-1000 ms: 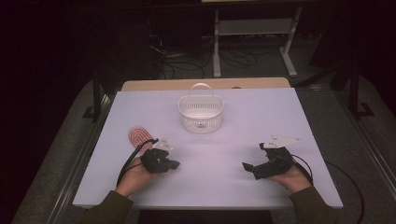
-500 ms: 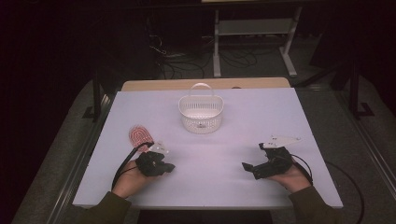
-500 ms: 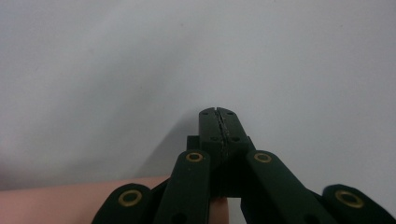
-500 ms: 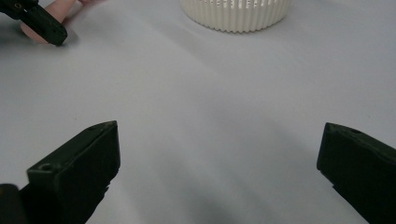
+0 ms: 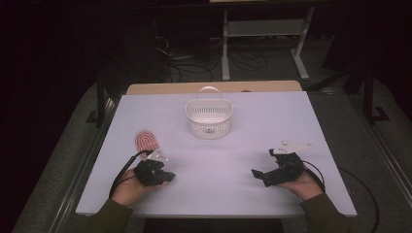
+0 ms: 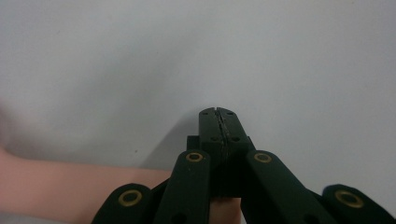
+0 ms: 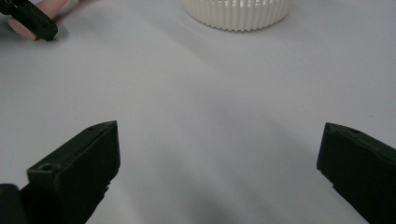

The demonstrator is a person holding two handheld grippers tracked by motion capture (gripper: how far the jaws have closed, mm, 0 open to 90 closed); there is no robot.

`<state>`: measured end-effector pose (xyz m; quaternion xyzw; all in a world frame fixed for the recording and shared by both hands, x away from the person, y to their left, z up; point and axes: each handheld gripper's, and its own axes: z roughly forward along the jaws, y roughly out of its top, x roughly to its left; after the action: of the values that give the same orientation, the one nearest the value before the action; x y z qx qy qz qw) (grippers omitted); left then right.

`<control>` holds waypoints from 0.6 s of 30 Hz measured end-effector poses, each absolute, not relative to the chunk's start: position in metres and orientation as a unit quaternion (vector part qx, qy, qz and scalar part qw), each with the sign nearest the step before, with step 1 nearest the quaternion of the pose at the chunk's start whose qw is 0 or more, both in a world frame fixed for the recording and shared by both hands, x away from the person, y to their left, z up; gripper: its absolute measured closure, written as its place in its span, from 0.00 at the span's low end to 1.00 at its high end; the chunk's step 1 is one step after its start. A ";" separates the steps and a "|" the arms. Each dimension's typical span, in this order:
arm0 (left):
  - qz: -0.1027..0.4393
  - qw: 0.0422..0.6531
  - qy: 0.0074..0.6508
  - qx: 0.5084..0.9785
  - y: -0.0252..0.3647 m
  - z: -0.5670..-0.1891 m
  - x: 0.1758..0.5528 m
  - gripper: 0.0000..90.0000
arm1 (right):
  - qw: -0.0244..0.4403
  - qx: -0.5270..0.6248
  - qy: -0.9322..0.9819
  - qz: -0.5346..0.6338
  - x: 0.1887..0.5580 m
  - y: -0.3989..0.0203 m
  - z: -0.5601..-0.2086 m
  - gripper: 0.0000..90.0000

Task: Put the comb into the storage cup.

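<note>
Left gripper (image 5: 167,175): jaws pressed together, empty | round pink ribbed pad (image 5: 145,141) just behind it | right gripper (image 5: 256,173): jaws wide apart, empty | white slotted plastic basket (image 5: 209,118) well ahead.

On the surface (image 5: 243,194) there is one white slotted basket (image 5: 209,119) with one arched handle, and one pink, ribbed oval thing (image 5: 145,141). Two hand-held grippers rest there: one left gripper (image 5: 168,175), its two black fingers (image 6: 208,128) pressed together, and one right gripper (image 5: 256,175), its two fingers (image 7: 88,154) standing wide apart. One cable trails from each.
</note>
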<state>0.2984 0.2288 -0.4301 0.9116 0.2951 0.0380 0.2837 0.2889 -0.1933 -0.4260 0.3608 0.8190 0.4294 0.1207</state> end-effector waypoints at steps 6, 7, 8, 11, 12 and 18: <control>0.034 0.281 0.300 0.911 0.233 -0.430 0.294 1.00 | 0.121 0.359 0.820 0.428 0.289 -0.193 -0.426 0.00; 0.034 0.279 0.297 0.913 0.235 -0.430 0.294 1.00 | 0.121 0.359 0.820 0.428 0.289 -0.193 -0.426 0.00; 0.033 0.281 0.300 0.911 0.236 -0.431 0.293 1.00 | 0.121 0.359 0.820 0.428 0.289 -0.193 -0.426 0.00; 0.031 0.279 0.304 0.910 0.240 -0.430 0.290 1.00 | 0.121 0.360 0.820 0.429 0.289 -0.193 -0.426 0.00; 0.031 0.280 0.305 0.910 0.241 -0.430 0.290 1.00 | 0.121 0.359 0.820 0.428 0.289 -0.193 -0.426 0.00; 0.029 0.280 0.313 0.907 0.248 -0.430 0.286 1.00 | 0.121 0.359 0.821 0.427 0.289 -0.193 -0.427 0.00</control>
<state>0.2860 0.2477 -0.4301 0.9072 0.3129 0.0286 0.2797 0.2890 -0.1927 -0.4266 0.3589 0.8209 0.4273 0.1211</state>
